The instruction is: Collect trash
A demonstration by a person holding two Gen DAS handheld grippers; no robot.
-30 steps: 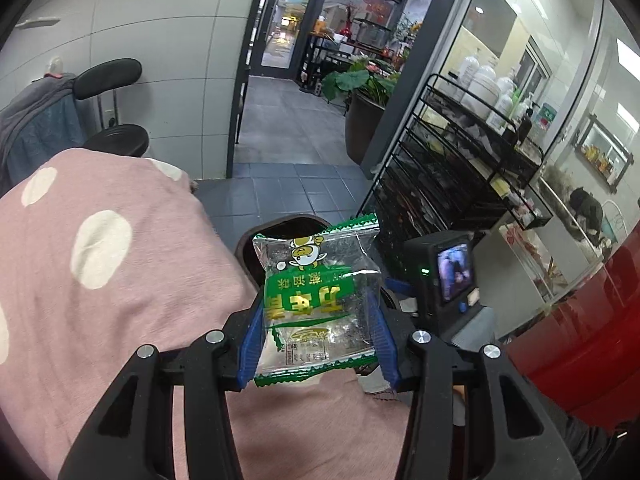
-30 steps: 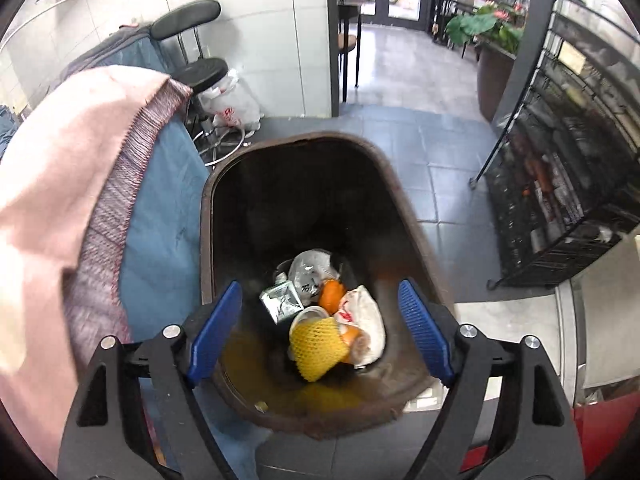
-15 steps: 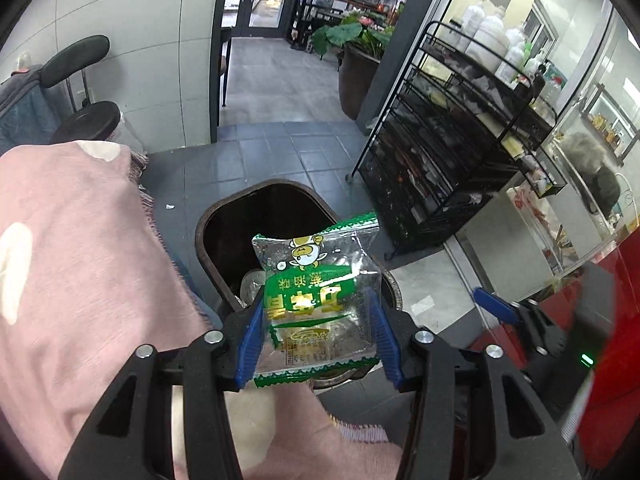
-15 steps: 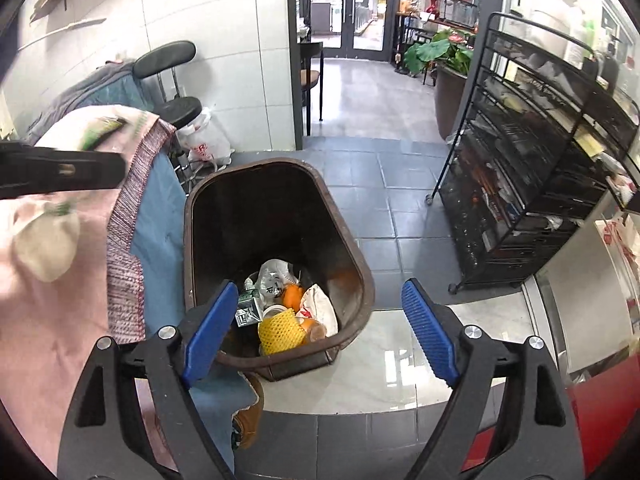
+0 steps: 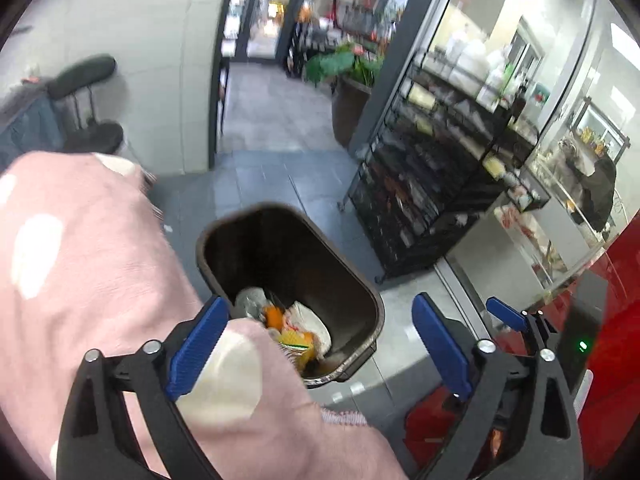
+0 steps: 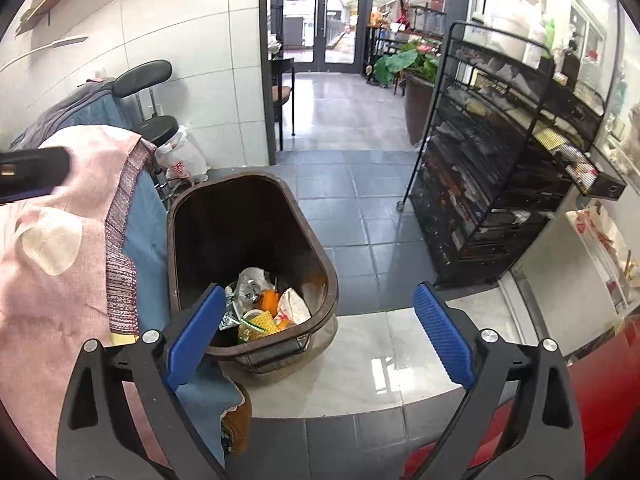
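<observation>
Left gripper (image 5: pixel 316 336) and right gripper (image 6: pixel 316 328) both opening, empty, above the brown trash bin (image 6: pixel 320 264) at frame centre.

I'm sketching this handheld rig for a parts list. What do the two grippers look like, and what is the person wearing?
Both the left gripper and the right gripper have black plastic triangular-cutout arms with silver bolts and ribbed blue pads. A green light glows on the right gripper's body in the left view. The person's clothing is pink with pale spots.

- One brown trash bin (image 6: pixel 312 264) on the floor.
- Two tools: left tool (image 5: pixel 316 344), right tool (image 6: pixel 316 330).
- One black wire rack (image 6: pixel 500 168).
- One potted plant (image 6: pixel 412 76).
- One black stool (image 6: pixel 154 126).
</observation>
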